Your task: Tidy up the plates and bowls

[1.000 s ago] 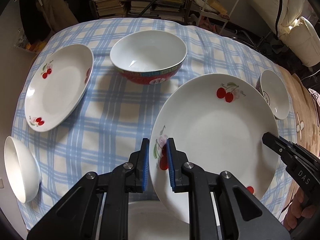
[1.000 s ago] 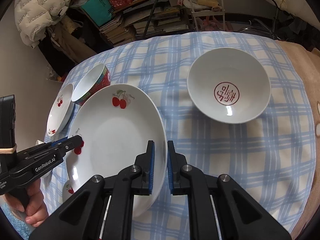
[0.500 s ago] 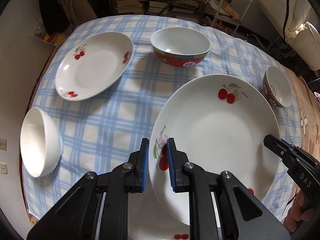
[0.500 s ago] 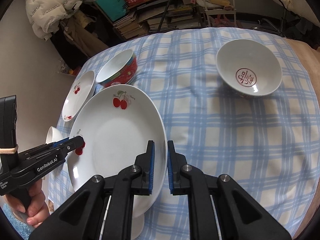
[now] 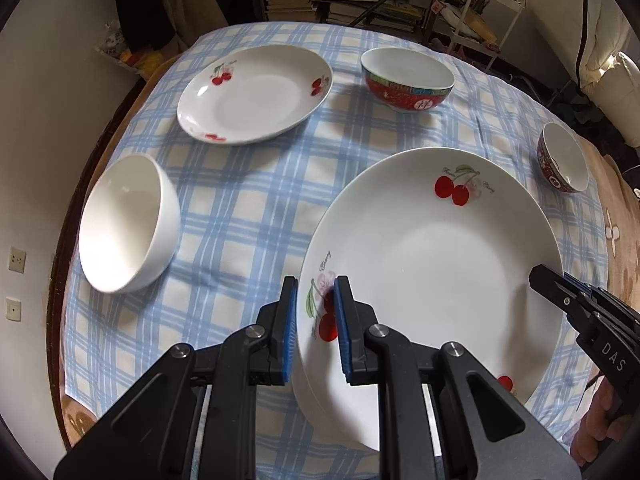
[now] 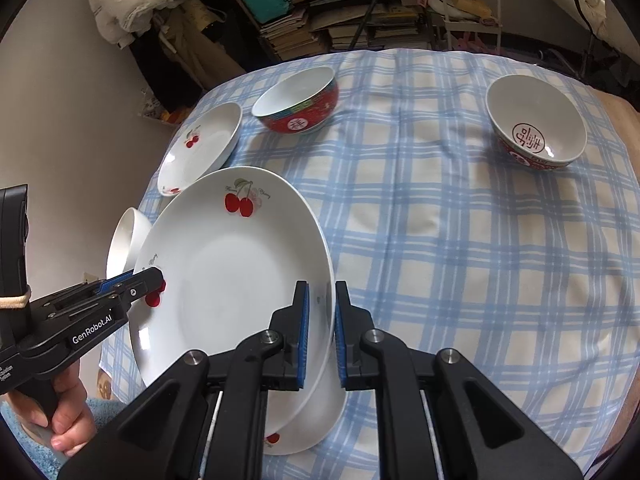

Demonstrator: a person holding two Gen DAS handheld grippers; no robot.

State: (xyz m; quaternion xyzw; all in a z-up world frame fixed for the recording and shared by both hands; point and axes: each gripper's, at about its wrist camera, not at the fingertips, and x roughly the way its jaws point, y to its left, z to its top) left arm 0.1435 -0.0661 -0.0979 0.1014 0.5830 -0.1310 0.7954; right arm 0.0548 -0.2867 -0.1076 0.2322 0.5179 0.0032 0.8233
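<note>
Both tongs grip one large cherry-print plate [image 5: 432, 248] by opposite edges. The left gripper [image 5: 314, 320] pinches the plate's near-left rim between its blue pads, jaws narrow; the right gripper [image 6: 319, 328] clamps the opposite rim, jaws nearly closed. The plate hangs between them, raised off the blue checked tablecloth [image 5: 240, 200] and tilted. In the right wrist view another plate [image 6: 296, 432] peeks out directly beneath it.

Ahead and left of the left gripper, well apart, lies a matching smaller cherry plate [image 5: 256, 92]. It is probably where the held plate goes, and the left hand is the nearer one. To the left gripper's left sits a plain white bowl [image 5: 128, 224]. Straight ahead stands a red-sided bowl [image 5: 408, 80], and a second red bowl [image 6: 536, 120] lies far ahead and right of the right gripper.
</note>
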